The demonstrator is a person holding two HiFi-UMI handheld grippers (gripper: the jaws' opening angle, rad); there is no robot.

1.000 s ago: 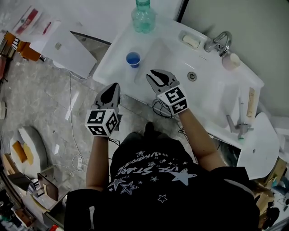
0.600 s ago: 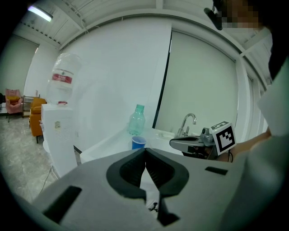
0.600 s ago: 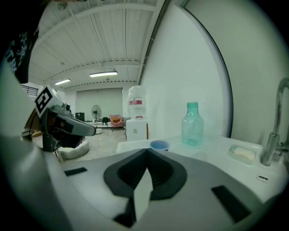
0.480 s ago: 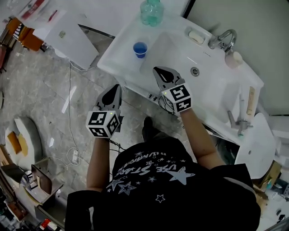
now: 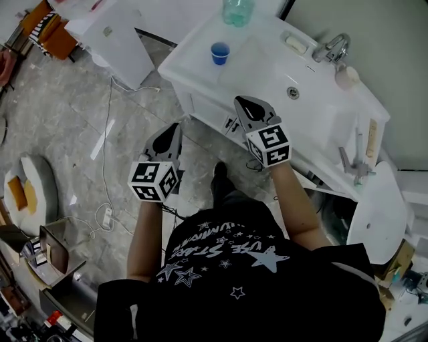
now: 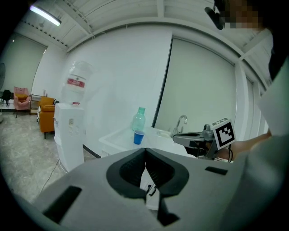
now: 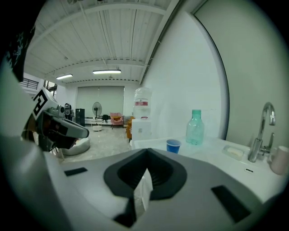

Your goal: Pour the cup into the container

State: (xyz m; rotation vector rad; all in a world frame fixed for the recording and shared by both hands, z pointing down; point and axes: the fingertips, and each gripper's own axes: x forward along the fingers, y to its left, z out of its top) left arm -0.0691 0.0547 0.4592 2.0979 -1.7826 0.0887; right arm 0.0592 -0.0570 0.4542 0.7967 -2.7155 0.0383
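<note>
- Sink (image 5: 314,110): white, with both grippers hanging short of its front edge.
- Dispenser (image 6: 70,131): the left gripper view gets it upright, jug and all. The head view only catches its top.
- Left gripper (image 5: 175,127) and right gripper (image 5: 242,101): jaws pinched together, nothing in them.
- Bottle (image 5: 238,10): cropped in the head view, whole in both gripper views.
- Cup (image 5: 220,53): blue, on the sink ledge just beside the bottle.
</note>
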